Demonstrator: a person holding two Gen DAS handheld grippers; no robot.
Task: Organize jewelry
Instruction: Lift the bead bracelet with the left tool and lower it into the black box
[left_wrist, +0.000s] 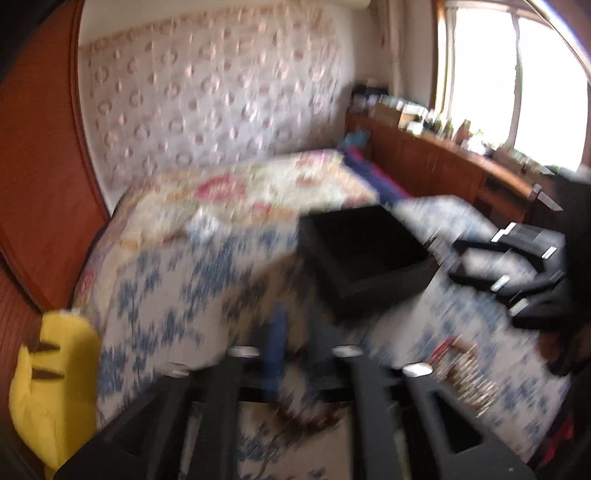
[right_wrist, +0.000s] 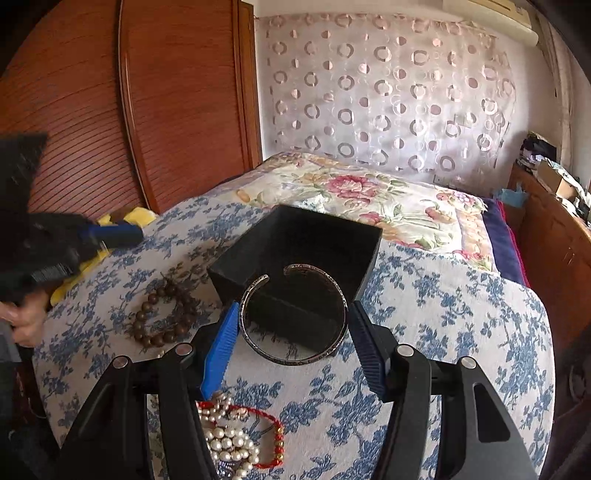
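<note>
The right gripper grips a silver cuff bangle by its sides, one blue pad on each edge, and holds it just in front of the near wall of the black box; the cuff's open gap faces the box. The box stands open on a blue-flowered cloth, and what shows of its dark inside looks bare. Left of the box a brown bead bracelet lies flat on the cloth, well apart from the bangle. Under the right gripper, partly hidden by its frame, a heap of pearls and a red cord bracelet lie tangled together; the heap's lower end is cut off at the picture's edge. The left gripper shows at the far left, blurred, with a blue tip, and a hand shows below it at the edge. The left wrist view is badly smeared: the left gripper's jaws look parted, with only a blue streak and brown blur near them, so I cannot tell whether anything is between them. The right gripper shows there at the right, beyond the box.
</note>
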